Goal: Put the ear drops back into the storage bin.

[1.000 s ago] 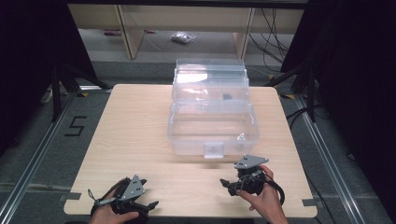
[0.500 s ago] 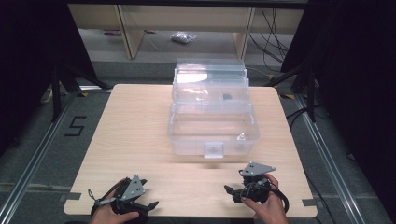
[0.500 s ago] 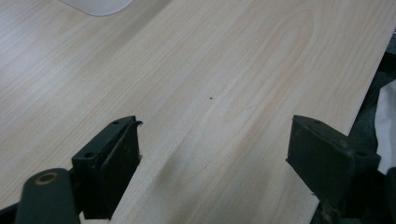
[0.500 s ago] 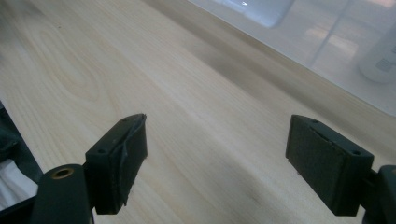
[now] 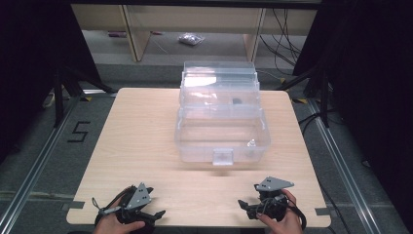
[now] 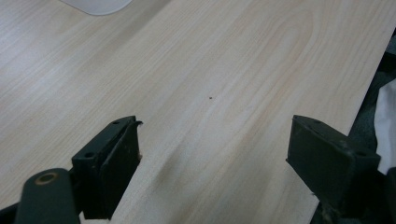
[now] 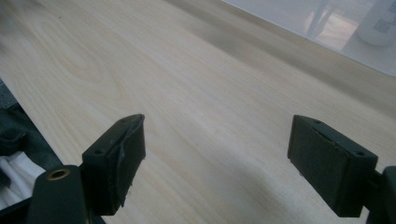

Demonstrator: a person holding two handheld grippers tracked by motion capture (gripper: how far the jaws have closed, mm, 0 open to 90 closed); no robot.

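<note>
Light wooden rectangular table [image 5: 141, 146] has wide bare room on its left half and along the near strip; right of the box only a narrow margin to the table edge. Clear plastic tiered storage box [image 5: 221, 114] sits centre-right, back tier raised, small latch tab on the front wall facing the person; near its front right corner a small white bottle-like item [image 5: 252, 144], inside or behind the wall I cannot tell. Left gripper [image 5: 158, 214] rests at the near left edge, right gripper [image 5: 242, 204] at the near right edge, both well apart from the box with open wood between. Left gripper view shows its jaws spread wide over bare wood, nothing between them, table edge close on that view's right, a corner of the box at top left. Right gripper view shows its jaws likewise spread and empty, the box wall and the white item [image 7: 380, 23] at top right, table edge at left.
</note>
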